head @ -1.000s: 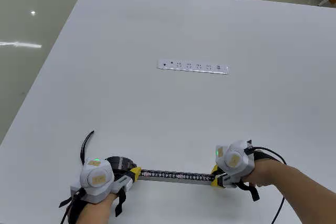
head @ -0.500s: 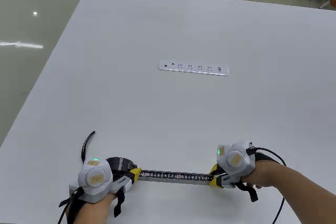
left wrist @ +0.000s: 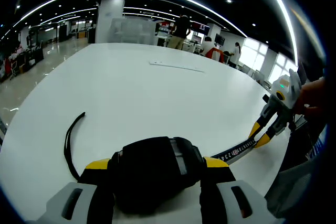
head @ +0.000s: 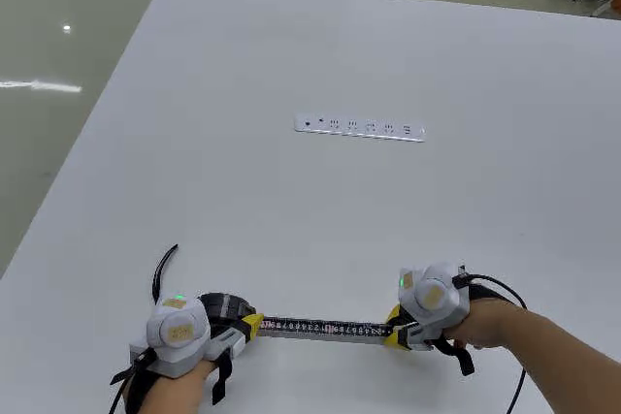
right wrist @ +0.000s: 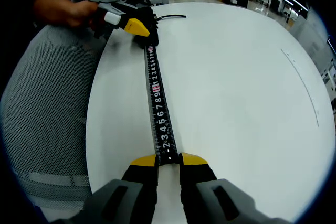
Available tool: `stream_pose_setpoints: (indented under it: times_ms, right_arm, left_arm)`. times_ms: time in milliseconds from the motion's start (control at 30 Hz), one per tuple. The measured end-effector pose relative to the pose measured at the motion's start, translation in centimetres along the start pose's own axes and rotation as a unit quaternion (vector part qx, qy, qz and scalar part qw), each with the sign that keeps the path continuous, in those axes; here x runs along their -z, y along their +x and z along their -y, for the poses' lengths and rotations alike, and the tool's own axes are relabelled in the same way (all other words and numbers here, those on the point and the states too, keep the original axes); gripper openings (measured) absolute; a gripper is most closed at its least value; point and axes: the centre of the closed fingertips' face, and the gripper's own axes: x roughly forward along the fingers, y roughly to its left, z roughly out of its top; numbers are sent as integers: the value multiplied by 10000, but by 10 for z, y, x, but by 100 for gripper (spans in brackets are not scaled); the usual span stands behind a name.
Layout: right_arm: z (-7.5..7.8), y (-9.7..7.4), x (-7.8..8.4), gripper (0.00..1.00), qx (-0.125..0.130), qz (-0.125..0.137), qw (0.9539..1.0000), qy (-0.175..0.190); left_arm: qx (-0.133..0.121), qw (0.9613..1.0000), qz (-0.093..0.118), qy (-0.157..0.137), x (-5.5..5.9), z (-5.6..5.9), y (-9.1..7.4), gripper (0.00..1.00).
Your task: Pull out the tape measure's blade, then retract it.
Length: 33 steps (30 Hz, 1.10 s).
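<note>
Black fabric strap (head: 160, 273) curls at the far left of the white table (head: 291, 210). Just beside it the left tongs (left wrist: 156, 163) are clamped around the round black plastic tape measure case (head: 221, 305), which sits close to the table's near edge. From the case the black blade with white numerals (right wrist: 157, 98) runs flat along the table to the right, where the right tongs (right wrist: 168, 159) are pinched narrow on its free end. By my reckoning the pulling-out half is done or nearly so, with a fair stretch of blade drawn out. The retracting is not yet done, since the blade lies extended between the two tongs. Farther back, near the table's middle, lies a long white power strip (head: 359, 127), well apart from the work. As for containers, the case is the only one of sorts, and whatever blade remains coiled inside it is hidden from me.
</note>
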Motion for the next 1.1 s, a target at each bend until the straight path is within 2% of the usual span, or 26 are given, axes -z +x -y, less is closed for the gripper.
stream_pose_setpoints:
  times_ms: [433,1100]
  right_arm:
    - [-4,10,-18,14,-59,168,9998,15]
    - [-6,13,-27,14,-85,224,9997,79]
  left_arm:
    - [25,10000,-28,62,1,1,0,63]
    - [45,10000,-40,38,0,1,0,63]
